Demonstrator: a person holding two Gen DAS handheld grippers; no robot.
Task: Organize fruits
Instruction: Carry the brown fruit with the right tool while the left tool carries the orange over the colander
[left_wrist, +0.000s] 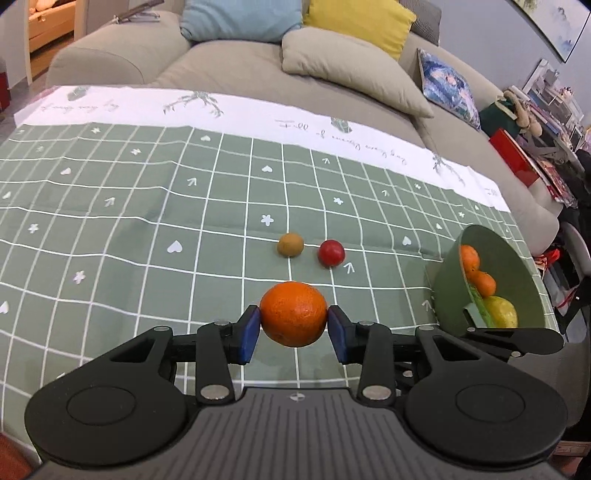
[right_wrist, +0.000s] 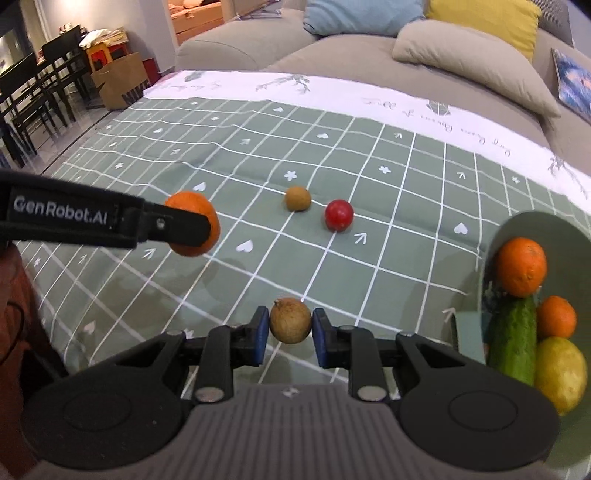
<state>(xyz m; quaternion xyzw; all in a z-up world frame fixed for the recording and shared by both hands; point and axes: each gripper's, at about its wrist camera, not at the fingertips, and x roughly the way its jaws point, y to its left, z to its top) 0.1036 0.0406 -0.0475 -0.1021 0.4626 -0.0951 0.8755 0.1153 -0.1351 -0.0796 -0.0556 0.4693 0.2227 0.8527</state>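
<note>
My left gripper (left_wrist: 294, 325) is shut on a large orange (left_wrist: 294, 314), held above the green checked tablecloth (left_wrist: 147, 229); it also shows in the right wrist view (right_wrist: 195, 229) at the left. My right gripper (right_wrist: 290, 330) is shut on a small brown round fruit (right_wrist: 290, 320). Another brown fruit (left_wrist: 290, 244) (right_wrist: 297, 198) and a red fruit (left_wrist: 331, 253) (right_wrist: 339, 215) lie side by side on the cloth ahead. A green bowl (left_wrist: 517, 258) (right_wrist: 532, 225) at the right holds two oranges (right_wrist: 521, 266), a cucumber (right_wrist: 514, 343) and a yellow fruit (right_wrist: 561, 373).
A beige sofa (left_wrist: 229, 70) with blue, yellow and beige cushions runs along the table's far edge. Dark chairs (right_wrist: 33, 96) and a cardboard box (right_wrist: 120, 79) stand on the floor at far left. Red boxes and clutter (left_wrist: 517, 158) sit to the right.
</note>
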